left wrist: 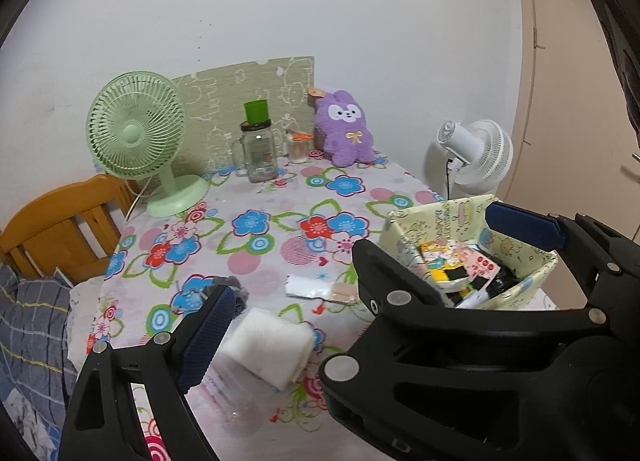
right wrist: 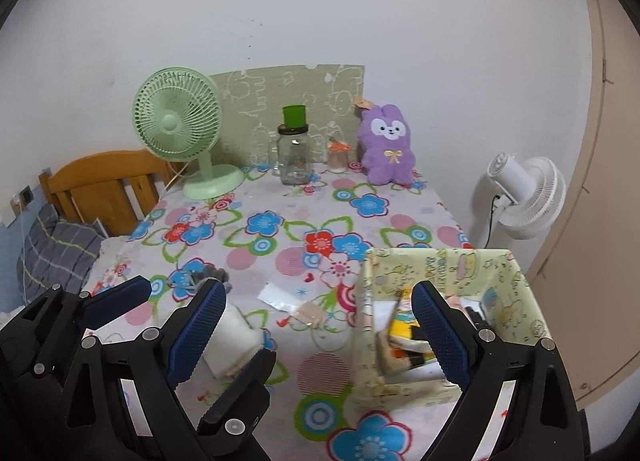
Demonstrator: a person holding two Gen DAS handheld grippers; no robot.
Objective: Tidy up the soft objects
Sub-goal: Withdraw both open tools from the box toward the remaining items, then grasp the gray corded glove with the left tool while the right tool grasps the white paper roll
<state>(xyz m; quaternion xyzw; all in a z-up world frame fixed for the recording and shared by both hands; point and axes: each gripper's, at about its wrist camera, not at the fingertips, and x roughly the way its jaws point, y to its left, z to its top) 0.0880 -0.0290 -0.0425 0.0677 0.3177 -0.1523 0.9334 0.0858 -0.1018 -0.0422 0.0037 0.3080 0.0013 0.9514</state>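
Both the left tongs point(left wrist: 360, 273) and right tongs point(right wrist: 320, 325) stand wide open, gripping nothing, above the desk point(right wrist: 280, 221); a white folded cloth point(left wrist: 272, 345) lies between them.

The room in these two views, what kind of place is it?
Probably a bedroom or small living room at home. A table with a flowered cloth stands against the wall, beside a wooden bed frame with checked bedding. A plush rabbit and a green fan are on the table.
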